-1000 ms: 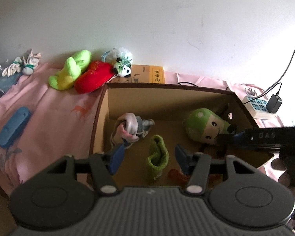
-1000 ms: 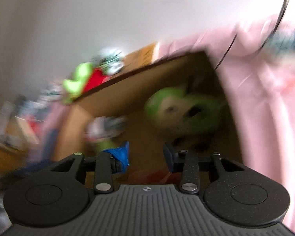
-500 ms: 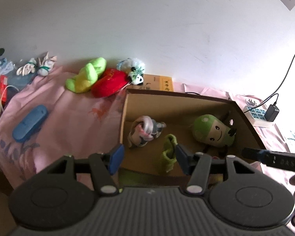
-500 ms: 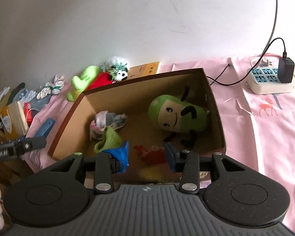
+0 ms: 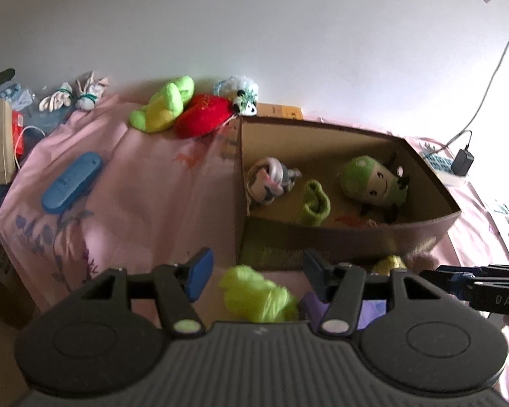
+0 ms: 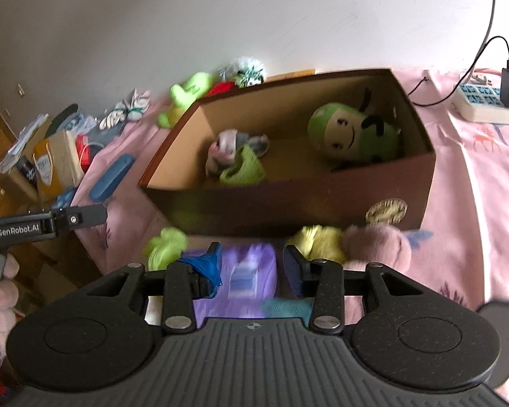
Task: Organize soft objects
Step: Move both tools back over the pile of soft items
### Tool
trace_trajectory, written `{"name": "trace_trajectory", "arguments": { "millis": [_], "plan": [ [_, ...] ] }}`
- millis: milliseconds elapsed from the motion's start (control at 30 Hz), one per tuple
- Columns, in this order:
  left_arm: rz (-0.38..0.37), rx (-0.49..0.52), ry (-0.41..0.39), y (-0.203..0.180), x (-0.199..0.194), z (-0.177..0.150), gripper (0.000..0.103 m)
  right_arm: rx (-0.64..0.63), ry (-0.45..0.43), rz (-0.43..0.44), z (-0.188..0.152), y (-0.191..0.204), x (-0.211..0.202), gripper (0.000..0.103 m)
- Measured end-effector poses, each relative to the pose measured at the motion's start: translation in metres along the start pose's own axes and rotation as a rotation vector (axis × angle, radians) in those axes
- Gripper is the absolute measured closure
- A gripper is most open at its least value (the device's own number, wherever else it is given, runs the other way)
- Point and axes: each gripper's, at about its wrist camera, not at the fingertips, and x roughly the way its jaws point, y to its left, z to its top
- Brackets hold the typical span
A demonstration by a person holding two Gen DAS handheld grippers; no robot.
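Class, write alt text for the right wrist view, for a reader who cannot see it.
The open right gripper hangs above a purple item on a pink bedcover, just in front of a brown cardboard box. Inside the box lie a green plush with a face, a green sock and a grey-pink toy.

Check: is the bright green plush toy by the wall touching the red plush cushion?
Touching. The left wrist view shows the bright green plush toy pressed against the red plush cushion, no pink cloth visible between them.
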Motion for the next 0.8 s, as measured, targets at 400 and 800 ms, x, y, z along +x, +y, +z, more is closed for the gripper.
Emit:
{"name": "trace_trajectory", "arguments": {
  "millis": [400,800],
  "plan": [
    [-0.076,0.054,0.068,0.01,-0.009,-0.044,0.043,0.076,0.0,-0.1,-0.045,-0.001,-0.02,0.079],
    [-0.157,0.138,0.117,0.006,-0.007,-0.081,0.041,0.097,-0.01,-0.223,-0.074,-0.004,-0.031,0.079]
  ]
}}
